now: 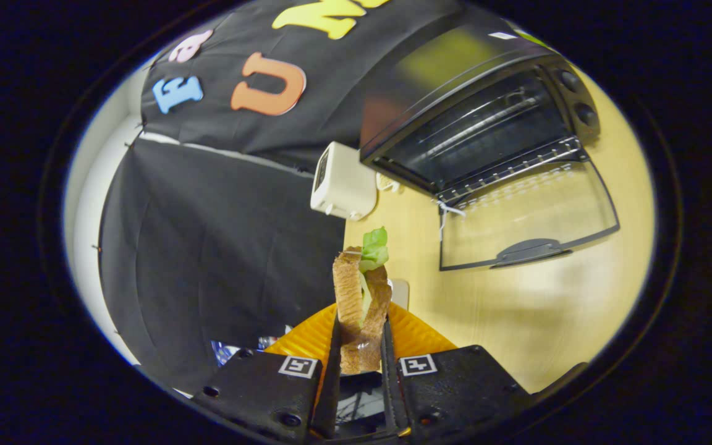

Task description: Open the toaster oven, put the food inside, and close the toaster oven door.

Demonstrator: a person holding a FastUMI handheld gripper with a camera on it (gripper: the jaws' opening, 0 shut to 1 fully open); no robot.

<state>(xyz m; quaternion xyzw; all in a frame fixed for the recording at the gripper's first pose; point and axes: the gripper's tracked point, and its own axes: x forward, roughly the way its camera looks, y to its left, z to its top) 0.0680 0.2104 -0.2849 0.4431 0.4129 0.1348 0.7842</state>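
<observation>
My gripper (361,352) is shut on a sandwich (362,303), two brown bread slices with green lettuce sticking out at the far end. Both fingers (334,364) press on the bread from either side, and the sandwich is held up above the wooden table (517,309). Beyond the fingers and off to the right stands the black toaster oven (479,117), its inside and wire rack showing. Its glass door (526,213) hangs fully open, lying flat over the table with the handle (529,250) at its near edge.
A white toaster (342,182) stands at the table's edge, just left of the oven. An orange ridged plate (418,337) lies under the sandwich, right behind the fingers. Black cloth covers the booth wall to the left.
</observation>
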